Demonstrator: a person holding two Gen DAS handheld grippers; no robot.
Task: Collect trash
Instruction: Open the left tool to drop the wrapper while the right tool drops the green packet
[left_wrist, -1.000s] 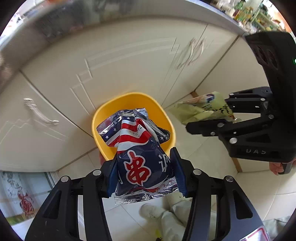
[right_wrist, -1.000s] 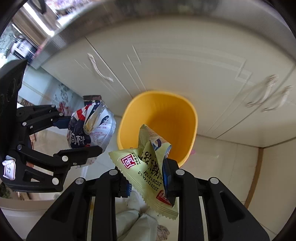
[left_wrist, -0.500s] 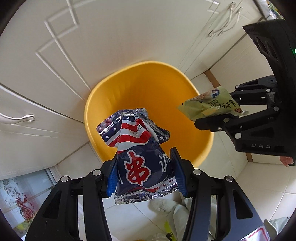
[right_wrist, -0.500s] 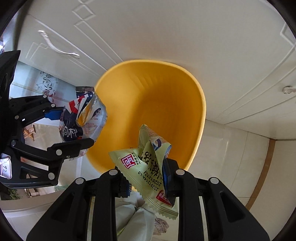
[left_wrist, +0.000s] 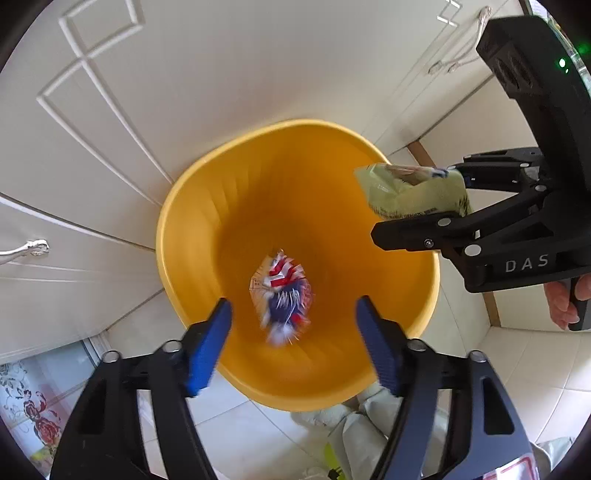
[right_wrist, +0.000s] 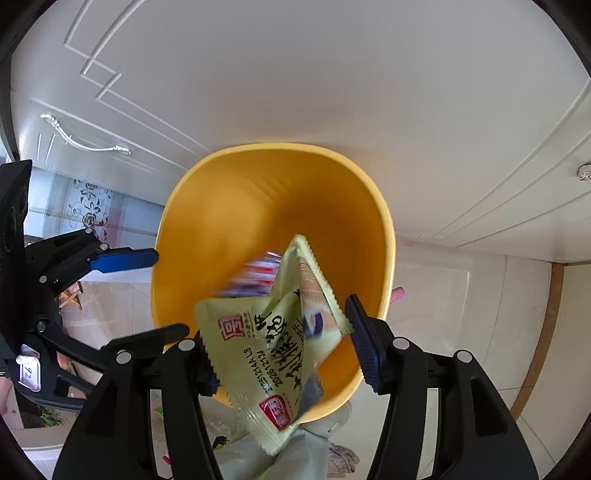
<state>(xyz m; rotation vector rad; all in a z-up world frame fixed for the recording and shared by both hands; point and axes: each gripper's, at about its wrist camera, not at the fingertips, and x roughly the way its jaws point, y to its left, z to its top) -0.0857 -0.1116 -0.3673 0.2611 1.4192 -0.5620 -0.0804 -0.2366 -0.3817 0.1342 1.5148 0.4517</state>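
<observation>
Left wrist view: the left gripper (left_wrist: 293, 332) is opening, empty, the striped wrapper (left_wrist: 282, 295) a blur at centre inside the yellow bin (left_wrist: 192, 221). The right gripper (right_wrist: 280, 354) is opening too; the green packet (right_wrist: 273, 343) between its pads seems loose, hiding the striped wrapper.

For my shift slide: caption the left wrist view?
Left claw opening above the yellow bin; red-white-blue snack wrapper falls inside.

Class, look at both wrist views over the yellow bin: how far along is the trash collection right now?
Done: the left gripper is opening with nothing between its fingers; the blue-and-red wrapper is blurred inside the yellow bin. In hand: the right gripper is opening, and the green wrapper still sits between its fingers. Left: that wrapper must fall in.
</observation>
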